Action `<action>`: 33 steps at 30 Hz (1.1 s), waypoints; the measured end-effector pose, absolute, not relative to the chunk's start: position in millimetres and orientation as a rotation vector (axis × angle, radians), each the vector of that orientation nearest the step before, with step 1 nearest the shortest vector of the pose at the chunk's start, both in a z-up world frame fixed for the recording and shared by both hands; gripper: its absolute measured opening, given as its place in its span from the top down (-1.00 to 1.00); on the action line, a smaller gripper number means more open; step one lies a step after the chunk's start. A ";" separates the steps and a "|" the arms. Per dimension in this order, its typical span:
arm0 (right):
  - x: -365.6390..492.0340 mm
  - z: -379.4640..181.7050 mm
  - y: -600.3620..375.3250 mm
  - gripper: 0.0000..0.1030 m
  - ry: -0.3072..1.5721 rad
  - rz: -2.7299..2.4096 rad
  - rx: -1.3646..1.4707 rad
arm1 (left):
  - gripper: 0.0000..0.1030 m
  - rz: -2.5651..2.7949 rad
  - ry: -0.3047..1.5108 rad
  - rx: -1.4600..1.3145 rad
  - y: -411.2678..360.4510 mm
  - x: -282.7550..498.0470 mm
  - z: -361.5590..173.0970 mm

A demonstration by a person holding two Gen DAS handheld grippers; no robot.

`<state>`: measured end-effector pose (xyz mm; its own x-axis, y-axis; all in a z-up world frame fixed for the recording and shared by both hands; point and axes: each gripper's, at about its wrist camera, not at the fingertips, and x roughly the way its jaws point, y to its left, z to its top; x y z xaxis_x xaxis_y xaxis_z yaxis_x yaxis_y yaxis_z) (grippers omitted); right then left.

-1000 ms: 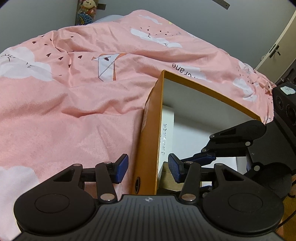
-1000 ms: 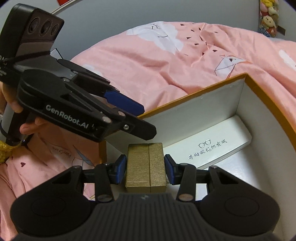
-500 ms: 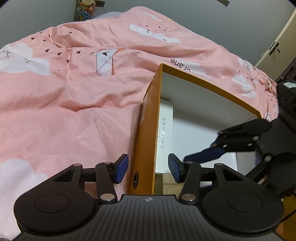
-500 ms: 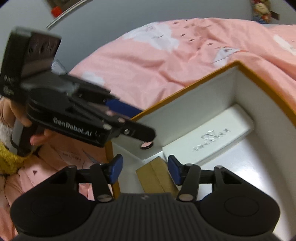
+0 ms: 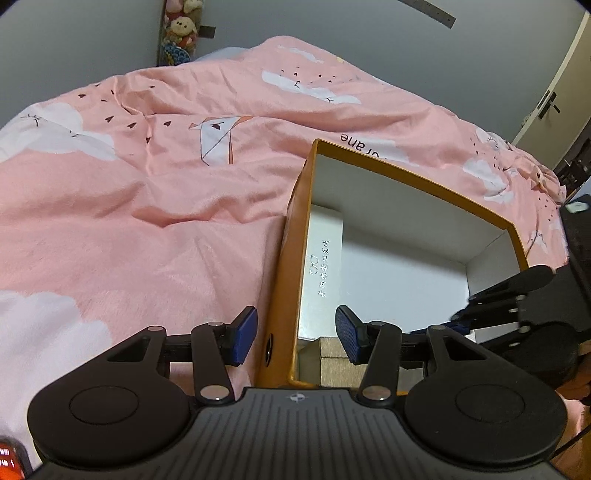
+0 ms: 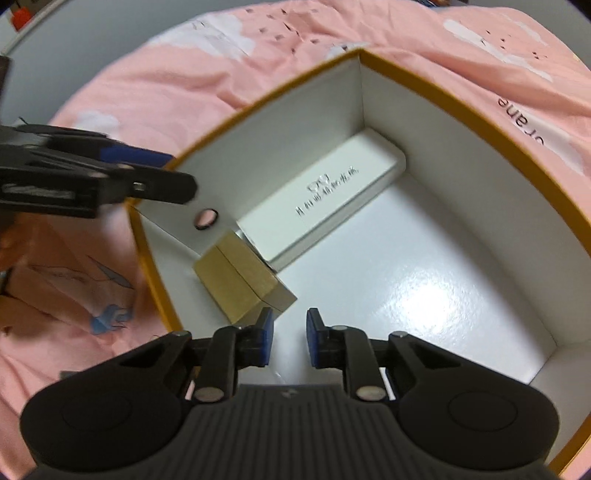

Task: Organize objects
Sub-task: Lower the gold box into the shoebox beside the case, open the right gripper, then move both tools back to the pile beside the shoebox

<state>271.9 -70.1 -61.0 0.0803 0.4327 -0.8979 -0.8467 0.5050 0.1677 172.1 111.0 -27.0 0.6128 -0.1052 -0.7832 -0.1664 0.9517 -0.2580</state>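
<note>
An open orange box with white inside lies on a pink bed. A long white case with printed characters lies along its wall. A small gold box sits in the corner beside the case. My left gripper is open with its jaws on either side of the orange wall, not touching it. My right gripper is open and empty, above the box floor just next to the gold box.
The pink quilt with cloud and crane prints covers the bed around the box. Plush toys hang on the grey wall at the back. A door with a handle stands at the far right.
My right gripper let go of the gold box, which now rests in the box corner, and pulled back to the right. The left gripper stayed around the box wall.
</note>
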 end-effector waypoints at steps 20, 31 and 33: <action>253.1 -55.8 -33.9 0.66 1.076 0.995 -0.357 | -0.13 0.082 0.784 -0.244 94.9 139.6 -13.0; 212.6 -14.7 -73.9 0.22 0.895 0.833 -0.263 | -0.15 0.032 0.775 -0.252 91.7 114.5 3.1; 199.1 -4.9 -84.2 0.10 0.853 0.802 -0.228 | -0.15 0.014 0.784 -0.259 91.1 107.1 6.2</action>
